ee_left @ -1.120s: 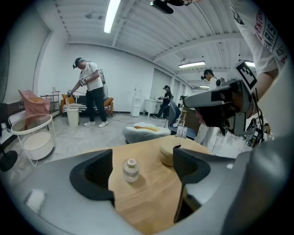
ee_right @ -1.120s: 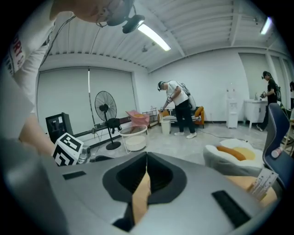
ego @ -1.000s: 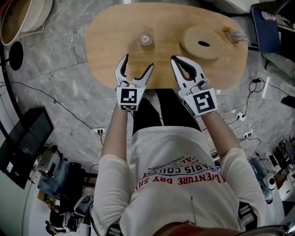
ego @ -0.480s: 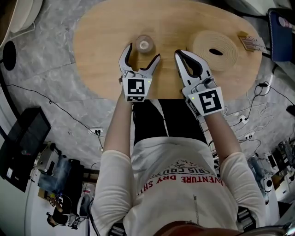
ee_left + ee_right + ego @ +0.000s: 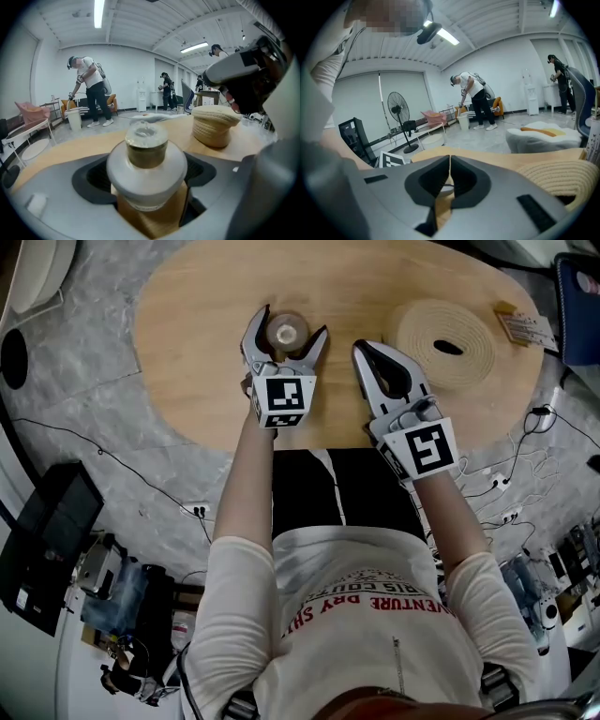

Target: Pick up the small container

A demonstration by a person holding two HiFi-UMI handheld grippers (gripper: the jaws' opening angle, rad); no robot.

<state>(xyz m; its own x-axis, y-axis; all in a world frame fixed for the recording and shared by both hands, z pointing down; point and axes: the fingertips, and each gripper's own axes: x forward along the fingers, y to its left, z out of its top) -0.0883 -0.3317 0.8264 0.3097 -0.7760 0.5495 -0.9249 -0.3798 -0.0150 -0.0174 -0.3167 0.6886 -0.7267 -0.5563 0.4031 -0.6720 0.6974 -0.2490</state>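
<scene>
Small container [image 5: 287,332] stands on the wooden table [image 5: 187,362], right between the 2 jaws of the left gripper [image 5: 292,322]. The jaws are spread wide and opening, pads off it. Right gripper [image 5: 367,351] sits just right of the container, jaws pressed together, empty. Round woven straw item [image 5: 448,329] lies farther right of the container.
</scene>
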